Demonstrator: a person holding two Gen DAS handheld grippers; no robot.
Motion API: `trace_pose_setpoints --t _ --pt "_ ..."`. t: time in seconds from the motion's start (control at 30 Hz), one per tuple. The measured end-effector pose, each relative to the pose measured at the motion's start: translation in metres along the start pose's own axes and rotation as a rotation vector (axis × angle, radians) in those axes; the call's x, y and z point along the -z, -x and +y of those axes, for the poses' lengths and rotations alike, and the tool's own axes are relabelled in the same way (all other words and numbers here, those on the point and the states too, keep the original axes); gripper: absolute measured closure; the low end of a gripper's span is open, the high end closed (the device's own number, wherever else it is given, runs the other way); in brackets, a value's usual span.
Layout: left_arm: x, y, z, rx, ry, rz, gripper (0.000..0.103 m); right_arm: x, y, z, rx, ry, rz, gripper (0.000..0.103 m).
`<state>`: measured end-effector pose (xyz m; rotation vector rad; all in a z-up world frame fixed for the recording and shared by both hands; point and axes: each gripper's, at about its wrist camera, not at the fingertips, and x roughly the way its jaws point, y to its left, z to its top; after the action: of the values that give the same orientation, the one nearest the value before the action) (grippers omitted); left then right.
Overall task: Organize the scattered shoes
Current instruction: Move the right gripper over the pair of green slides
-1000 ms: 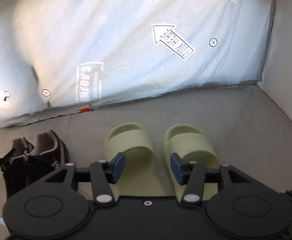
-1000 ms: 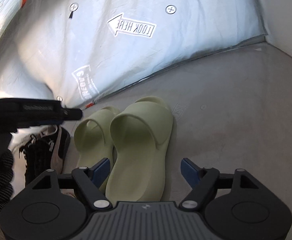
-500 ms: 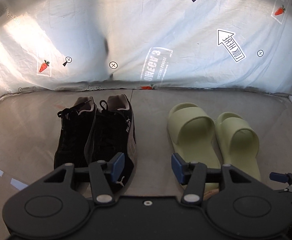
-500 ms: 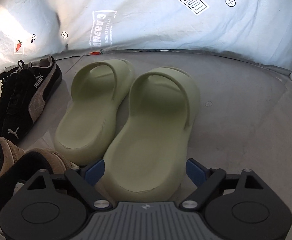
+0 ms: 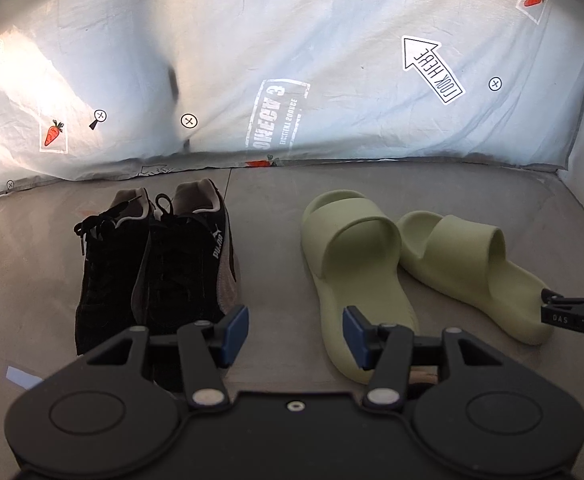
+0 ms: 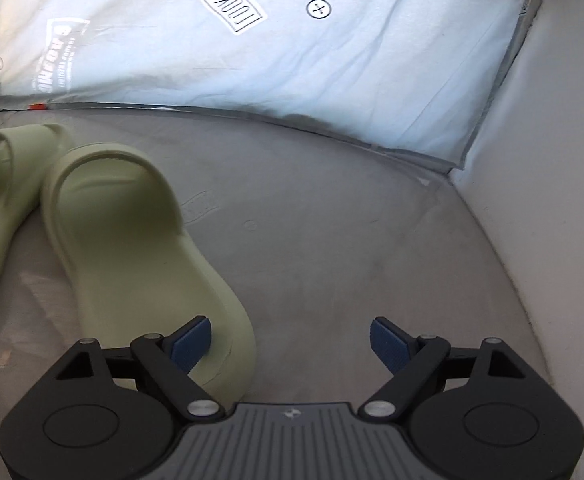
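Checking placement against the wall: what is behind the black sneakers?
Behind the black sneakers a strip of bare grey floor, then the printed sheet hanging to the floor. What is behind the sheet is hidden.

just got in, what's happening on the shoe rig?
A person with tongs in each hand is tidying shoes on a grey floor against a printed sheet. The black sneakers stand paired on the left, the green slides beside them on the right. Left tongs are open and empty above the gap between the pairs. Right tongs are open too, holding nothing, one pad by the heel of the right slide, which sits angled to its mate.
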<state>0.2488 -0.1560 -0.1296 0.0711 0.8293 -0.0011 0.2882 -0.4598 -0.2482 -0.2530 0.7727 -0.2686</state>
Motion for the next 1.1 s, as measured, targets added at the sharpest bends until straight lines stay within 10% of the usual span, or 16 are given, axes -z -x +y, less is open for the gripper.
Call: trace_pose_setpoints --t 0.1,0.3,0.6,0.73,0.87,1.0,1.1 --pt "-0.002 -0.003 0.01 -0.028 0.026 0.007 0.05 -0.013 -0.003 0.002 0.114 -0.017 0.009 0.026" --pt "-0.009 -0.01 0.017 -0.034 0.055 0.023 0.05 -0.005 0.024 0.029 -0.192 -0.132 -0.007 0.026" --pt "-0.009 -0.012 0.013 -0.011 0.038 0.032 0.05 -0.003 -0.019 0.01 0.007 0.097 0.053 0.024" --pt "-0.01 -0.014 0.012 -0.012 0.039 0.036 0.05 -0.014 -0.033 -0.025 0.11 -0.066 0.096 0.024" --pt "-0.01 -0.016 0.01 -0.008 0.043 0.046 0.05 -0.021 0.012 -0.027 -0.088 -0.358 -0.019 0.023" --pt "-0.01 -0.014 0.006 0.003 0.028 0.043 0.05 -0.022 0.042 0.025 -0.22 -0.305 -0.121 0.015" --pt "-0.008 -0.008 0.003 0.005 0.003 0.024 0.047 -0.016 0.043 0.075 -0.144 -0.123 -0.21 0.015"
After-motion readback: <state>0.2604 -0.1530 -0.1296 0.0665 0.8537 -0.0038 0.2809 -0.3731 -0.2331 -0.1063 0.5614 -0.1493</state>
